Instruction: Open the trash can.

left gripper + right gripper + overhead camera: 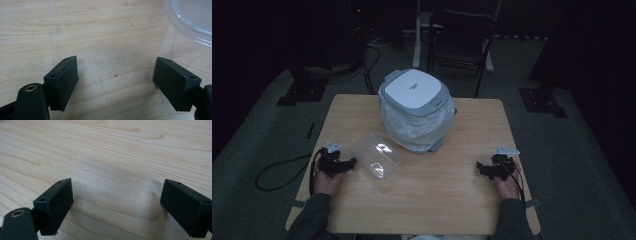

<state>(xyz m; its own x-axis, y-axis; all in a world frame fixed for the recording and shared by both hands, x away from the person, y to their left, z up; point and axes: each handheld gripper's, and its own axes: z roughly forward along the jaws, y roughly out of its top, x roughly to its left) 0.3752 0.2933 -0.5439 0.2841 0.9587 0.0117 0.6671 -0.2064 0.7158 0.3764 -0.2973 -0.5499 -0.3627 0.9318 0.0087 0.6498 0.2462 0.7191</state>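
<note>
A clear plastic container [375,155] lies on the wooden table [452,200], left of centre. Behind it stands a small grey bin with a white lid [414,89] and a white plastic bag liner [412,127]. My left gripper [353,161] rests on the table just left of the container, open, pointing at it. In the left gripper view my left gripper [115,77] holds nothing, and the container's rim [190,25] sits above the right jaw. My right gripper [480,166] rests at the table's right side, open. Bare wood lies between the jaws of my right gripper [116,203].
A folding chair [464,37] stands behind the table on the dark floor. Cables [277,172] trail off the table's left side. A white post [417,35] and dark stands [304,82] are on the floor at the back.
</note>
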